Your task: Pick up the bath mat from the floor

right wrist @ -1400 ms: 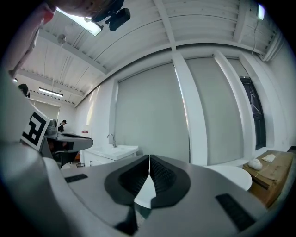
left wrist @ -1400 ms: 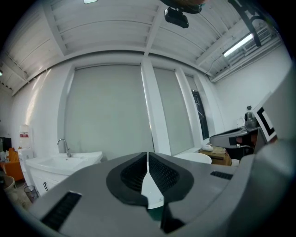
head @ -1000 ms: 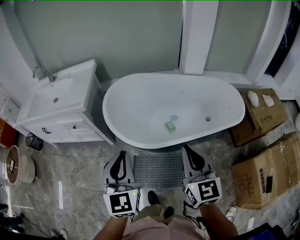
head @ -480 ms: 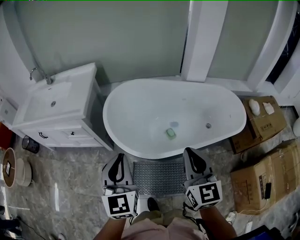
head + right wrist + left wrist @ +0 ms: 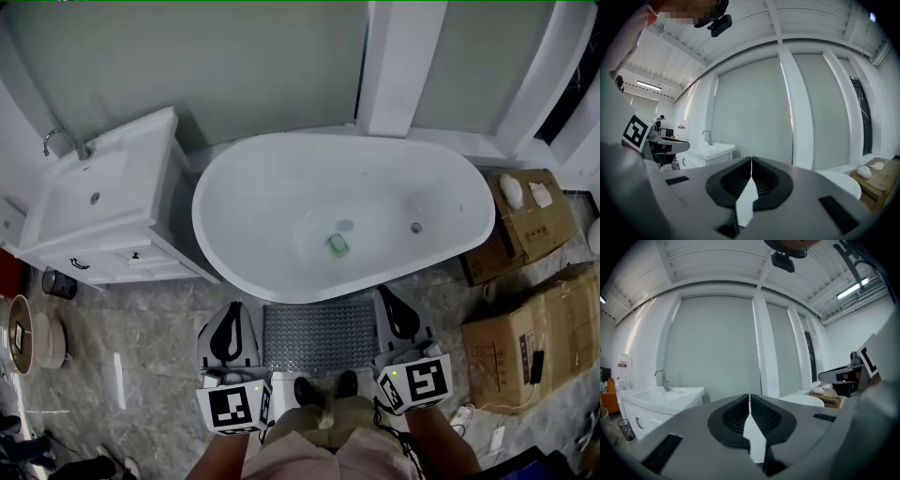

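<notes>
The grey textured bath mat (image 5: 319, 336) lies flat on the marble floor, right in front of the white bathtub (image 5: 281, 202). My left gripper (image 5: 231, 311) hovers over the mat's left edge, held well above the floor, jaws shut and empty. My right gripper (image 5: 386, 297) hovers over the mat's right edge, also shut and empty. In the left gripper view the shut left gripper (image 5: 749, 396) points level at the far wall. The right gripper view shows the shut right gripper (image 5: 751, 160) pointing level too. The mat is out of sight in both gripper views. My shoes (image 5: 307, 391) stand at the mat's near edge.
A white vanity with sink (image 5: 89, 211) stands left of the tub. Cardboard boxes (image 5: 520, 328) sit on the floor at the right. A small green object (image 5: 338, 245) lies inside the tub. A round bin (image 5: 26, 334) and a dark cup (image 5: 56, 284) stand at the far left.
Both grippers have moved a little forward and lower, spreading slightly to either side of the mat. The mat has not moved. Both stay shut.
</notes>
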A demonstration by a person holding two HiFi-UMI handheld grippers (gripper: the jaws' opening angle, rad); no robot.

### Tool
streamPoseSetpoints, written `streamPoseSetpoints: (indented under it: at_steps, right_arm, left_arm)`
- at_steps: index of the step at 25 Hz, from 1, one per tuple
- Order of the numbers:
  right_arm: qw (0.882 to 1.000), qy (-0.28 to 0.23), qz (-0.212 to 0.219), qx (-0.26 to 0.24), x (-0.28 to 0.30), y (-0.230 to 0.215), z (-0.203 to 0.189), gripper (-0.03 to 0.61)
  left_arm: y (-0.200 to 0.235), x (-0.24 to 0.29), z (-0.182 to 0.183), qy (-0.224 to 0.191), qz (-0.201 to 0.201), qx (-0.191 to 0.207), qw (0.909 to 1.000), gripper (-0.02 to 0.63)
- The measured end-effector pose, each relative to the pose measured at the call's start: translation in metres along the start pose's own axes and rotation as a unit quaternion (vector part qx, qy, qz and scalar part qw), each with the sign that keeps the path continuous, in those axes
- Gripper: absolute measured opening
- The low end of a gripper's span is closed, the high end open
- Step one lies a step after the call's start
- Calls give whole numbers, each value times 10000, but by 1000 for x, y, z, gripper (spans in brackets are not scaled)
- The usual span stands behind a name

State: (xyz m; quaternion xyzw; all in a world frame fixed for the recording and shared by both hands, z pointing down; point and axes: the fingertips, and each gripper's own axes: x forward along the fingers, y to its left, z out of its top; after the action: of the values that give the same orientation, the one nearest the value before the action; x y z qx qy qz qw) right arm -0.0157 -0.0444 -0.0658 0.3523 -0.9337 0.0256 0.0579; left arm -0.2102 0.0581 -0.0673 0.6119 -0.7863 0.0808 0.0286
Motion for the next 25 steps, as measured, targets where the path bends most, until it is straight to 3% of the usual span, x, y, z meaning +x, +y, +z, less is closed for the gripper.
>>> streamPoseSetpoints:
  at_steps: [7,13,25]
  right_arm:
    - [9999,103,52,52,-3,-15,-7,17]
    - [9995,277,50,126,-5,-22,-33,17]
    - [9926,1114,-34,479,-22,-27,-146,17]
  left_arm:
    - [-8,6,-7,184,50,-5,9998,34]
    - [-15,9,-34,443,-1,-24,9990,34]
    - [-28,2,-147,1397,-247,-105,9898,34]
